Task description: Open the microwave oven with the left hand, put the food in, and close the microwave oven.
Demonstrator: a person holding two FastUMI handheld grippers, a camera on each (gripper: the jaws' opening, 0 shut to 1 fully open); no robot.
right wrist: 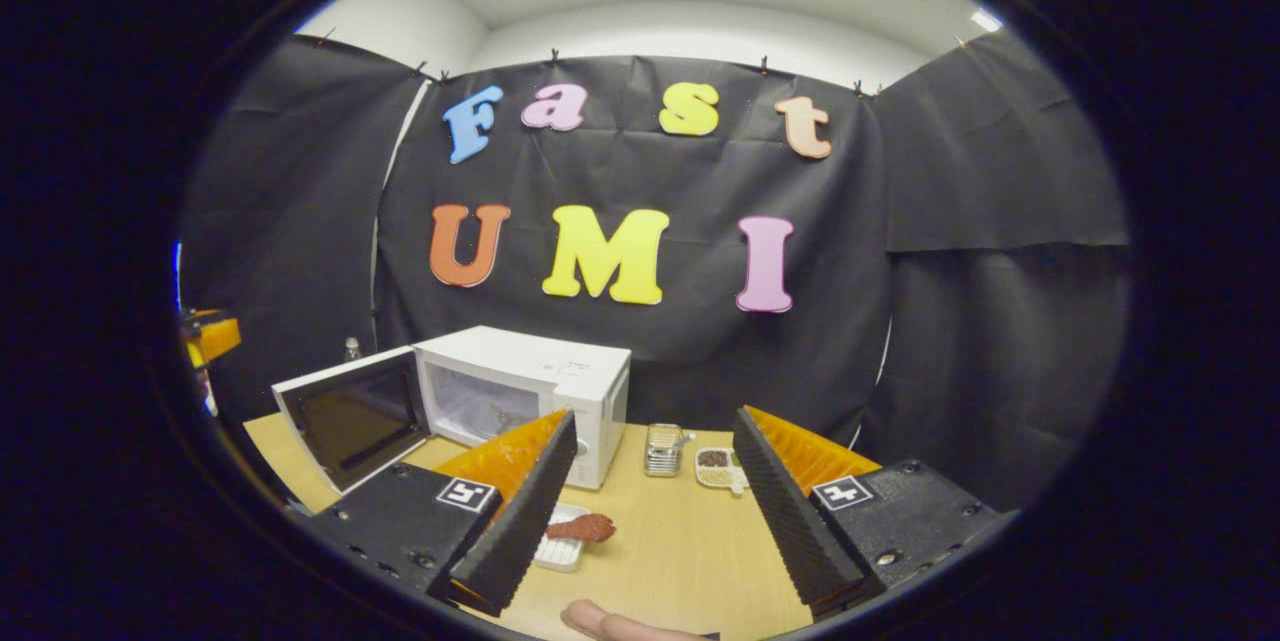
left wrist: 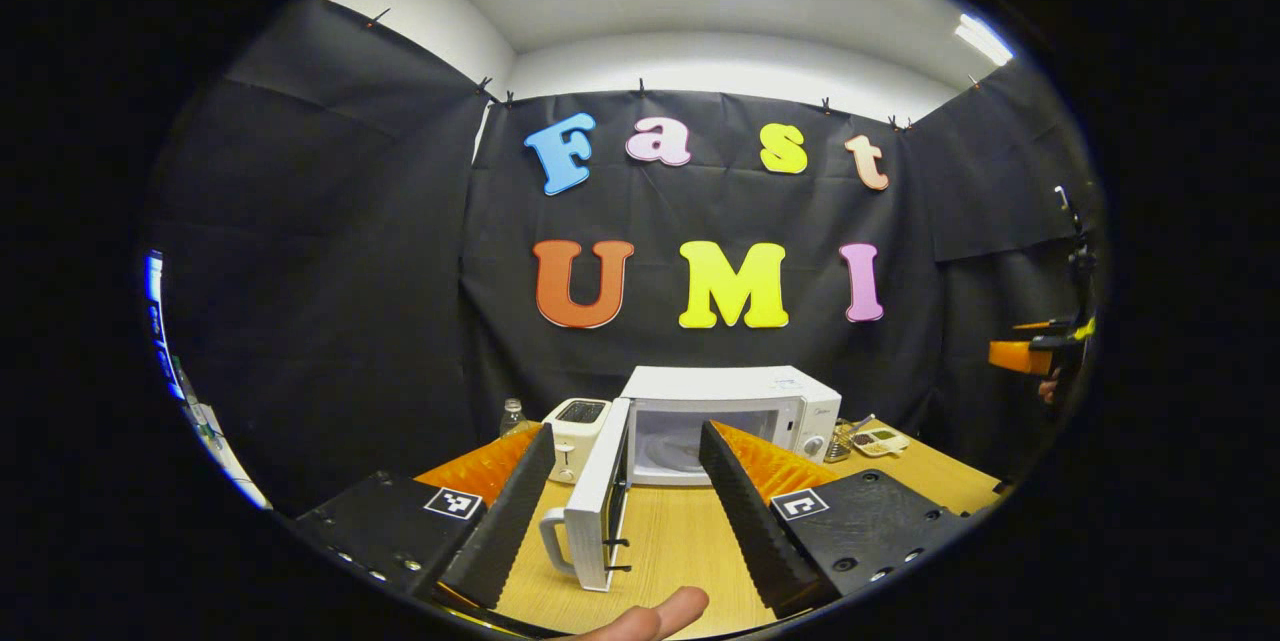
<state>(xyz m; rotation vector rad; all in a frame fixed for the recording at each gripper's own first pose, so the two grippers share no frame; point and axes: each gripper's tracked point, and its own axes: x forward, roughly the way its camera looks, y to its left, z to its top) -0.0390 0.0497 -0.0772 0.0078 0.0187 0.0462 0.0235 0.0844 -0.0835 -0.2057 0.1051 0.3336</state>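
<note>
Microwave door (left wrist: 597, 499) stands swung open, so your first step is done. Both grippers, left (left wrist: 625, 506) and right (right wrist: 650, 511), have jaws spread, holding nothing. Food (right wrist: 580, 527) sits on its white tray (right wrist: 560, 551), lower centre, on the table (right wrist: 690, 541); loading and closing remain

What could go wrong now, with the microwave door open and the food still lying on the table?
1. The food lies on a small white tray beside the right gripper, whose jaws stand open; a pinch on the food alone could slip or drag the tray.
2. The open microwave door juts out over the table, so the left gripper close to it could knock it.
3. The metal cup stands near the microwave oven and could be bumped.
</note>
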